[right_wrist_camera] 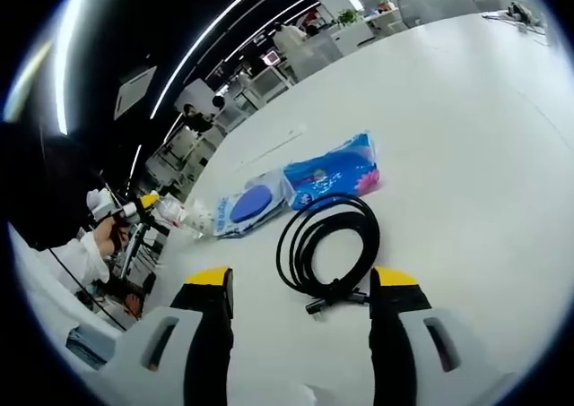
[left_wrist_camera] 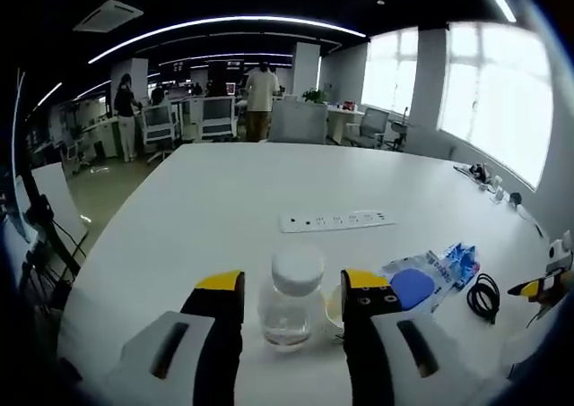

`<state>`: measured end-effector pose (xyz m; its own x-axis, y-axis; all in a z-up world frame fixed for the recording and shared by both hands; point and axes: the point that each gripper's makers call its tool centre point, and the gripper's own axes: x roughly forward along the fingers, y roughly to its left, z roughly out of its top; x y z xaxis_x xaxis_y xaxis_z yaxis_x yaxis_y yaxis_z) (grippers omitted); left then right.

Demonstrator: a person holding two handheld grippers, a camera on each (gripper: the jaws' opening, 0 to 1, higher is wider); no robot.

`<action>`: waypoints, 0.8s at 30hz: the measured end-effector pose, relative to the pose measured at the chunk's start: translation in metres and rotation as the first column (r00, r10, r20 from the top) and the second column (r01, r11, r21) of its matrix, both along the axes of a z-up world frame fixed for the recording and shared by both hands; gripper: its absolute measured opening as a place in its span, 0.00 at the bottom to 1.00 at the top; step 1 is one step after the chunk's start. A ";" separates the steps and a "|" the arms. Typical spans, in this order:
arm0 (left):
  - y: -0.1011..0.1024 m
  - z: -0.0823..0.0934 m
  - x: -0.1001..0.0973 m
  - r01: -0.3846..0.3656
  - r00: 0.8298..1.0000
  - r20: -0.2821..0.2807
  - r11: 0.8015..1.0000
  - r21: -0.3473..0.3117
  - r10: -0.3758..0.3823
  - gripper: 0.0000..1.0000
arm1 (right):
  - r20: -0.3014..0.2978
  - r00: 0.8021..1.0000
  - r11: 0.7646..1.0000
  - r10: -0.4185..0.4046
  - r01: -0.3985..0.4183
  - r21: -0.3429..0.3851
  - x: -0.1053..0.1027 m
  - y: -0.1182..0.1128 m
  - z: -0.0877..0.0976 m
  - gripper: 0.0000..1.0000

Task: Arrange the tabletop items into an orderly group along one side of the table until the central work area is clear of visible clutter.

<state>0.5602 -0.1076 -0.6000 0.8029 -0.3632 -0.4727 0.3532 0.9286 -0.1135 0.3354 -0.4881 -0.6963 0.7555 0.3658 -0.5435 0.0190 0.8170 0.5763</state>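
A clear bottle with a white cap (left_wrist_camera: 291, 300) stands between the jaws of my left gripper (left_wrist_camera: 291, 282), which is open with a small gap on each side. Just right of the bottle lie a blue-and-white wipes packet (left_wrist_camera: 414, 283) and a blue tissue pack (left_wrist_camera: 461, 263). A coiled black cable (right_wrist_camera: 327, 243) lies on the white table right ahead of my open right gripper (right_wrist_camera: 303, 278), its plug end between the jaws. Beyond the cable are the tissue pack (right_wrist_camera: 334, 177), the wipes packet (right_wrist_camera: 249, 207), and the bottle (right_wrist_camera: 177, 211) at the left gripper (right_wrist_camera: 126, 211).
A white power strip (left_wrist_camera: 336, 220) lies further out on the table (left_wrist_camera: 233, 200). Small items and cables sit along the far right edge (left_wrist_camera: 489, 177). The black cable (left_wrist_camera: 484, 297) and my right gripper (left_wrist_camera: 543, 288) are at the right. Office chairs, desks and people stand beyond.
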 end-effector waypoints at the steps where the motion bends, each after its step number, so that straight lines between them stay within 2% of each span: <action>1: 0.001 0.000 -0.002 0.006 1.000 0.007 1.000 0.004 -0.006 0.48 | 0.003 1.000 1.000 0.008 -0.008 -0.006 0.001 0.000 0.002 0.61; 5: 0.002 0.004 -0.010 0.006 1.000 0.016 0.999 -0.035 -0.006 0.60 | 0.017 1.000 0.999 0.026 -0.025 -0.025 0.005 0.001 0.008 0.62; 8: 0.001 0.012 -0.019 0.014 0.999 0.033 0.996 -0.086 -0.011 0.76 | 0.030 0.998 0.998 0.046 -0.045 -0.039 0.009 0.002 0.015 0.64; 10: 0.001 0.013 -0.025 0.030 0.999 0.030 0.996 -0.086 -0.028 0.82 | 0.034 0.998 0.997 0.061 -0.059 -0.053 0.011 0.002 0.020 0.65; 13: 0.004 0.015 -0.041 0.063 0.998 0.034 0.995 -0.073 -0.061 0.87 | 0.045 0.995 0.994 0.084 -0.081 -0.077 0.013 0.002 0.030 0.67; 17: 0.015 0.021 -0.061 0.063 0.998 0.023 0.993 -0.099 -0.061 0.89 | 0.046 0.993 0.990 0.104 -0.099 -0.100 0.009 0.000 0.042 0.69; 21: 0.026 0.031 -0.085 0.062 0.997 0.043 0.994 -0.091 -0.059 0.91 | 0.073 0.991 0.988 0.114 -0.105 -0.118 0.005 -0.002 0.058 0.70; 23: 0.028 0.033 -0.093 0.048 0.997 0.066 0.991 -0.124 -0.039 0.93 | 0.085 0.992 0.989 0.097 -0.086 -0.117 0.006 -0.003 0.057 0.71; 24: 0.028 0.029 -0.097 0.046 0.997 0.061 0.991 -0.129 -0.038 0.94 | 0.083 0.992 0.990 0.093 -0.083 -0.116 0.006 -0.003 0.054 0.71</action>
